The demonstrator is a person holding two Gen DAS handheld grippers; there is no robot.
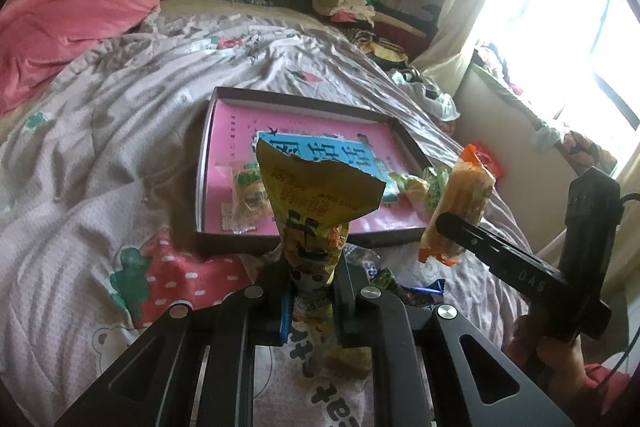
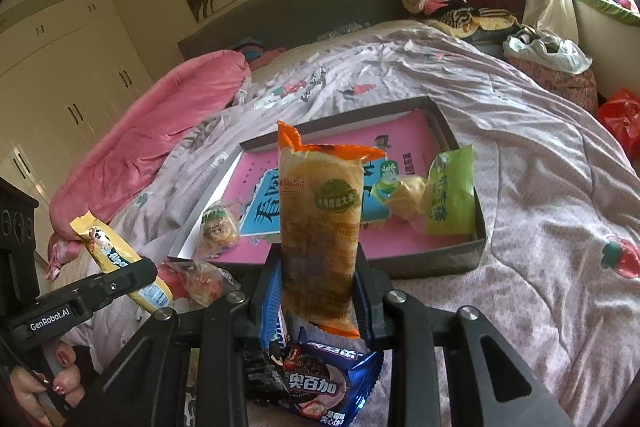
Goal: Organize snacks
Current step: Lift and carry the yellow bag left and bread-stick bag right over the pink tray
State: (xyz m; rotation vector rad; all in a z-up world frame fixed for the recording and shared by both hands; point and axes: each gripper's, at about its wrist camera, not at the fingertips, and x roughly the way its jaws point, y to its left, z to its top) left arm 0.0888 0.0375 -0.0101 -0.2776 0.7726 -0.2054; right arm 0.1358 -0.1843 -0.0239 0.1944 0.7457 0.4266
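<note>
We take the shallow box (image 1: 202, 163) with the pink bottom, lying on the bed cover (image 1: 100, 131), as our landmark. Our left gripper (image 1: 312, 291) is closed tight on a yellow snack packet (image 1: 316, 211), which stands upright between the fingers, just in front of the near wall of the box. Our right gripper (image 2: 318, 291) is closed on an orange snack packet (image 2: 320, 203); this one also stands upright, in front of the near wall of the box, and its jaws press on both sides of it. Inside the box we see a small round snack (image 2: 218, 227) near the left wall, and a green packet (image 2: 452, 195) with a pale yellow snack (image 2: 406, 201) beside it, near the right wall. In front of the box, on the bed cover under the right gripper, lies a blue packet (image 2: 320, 383). A pink blanket (image 1: 68, 15) lies well behind the box, to the left.
</note>
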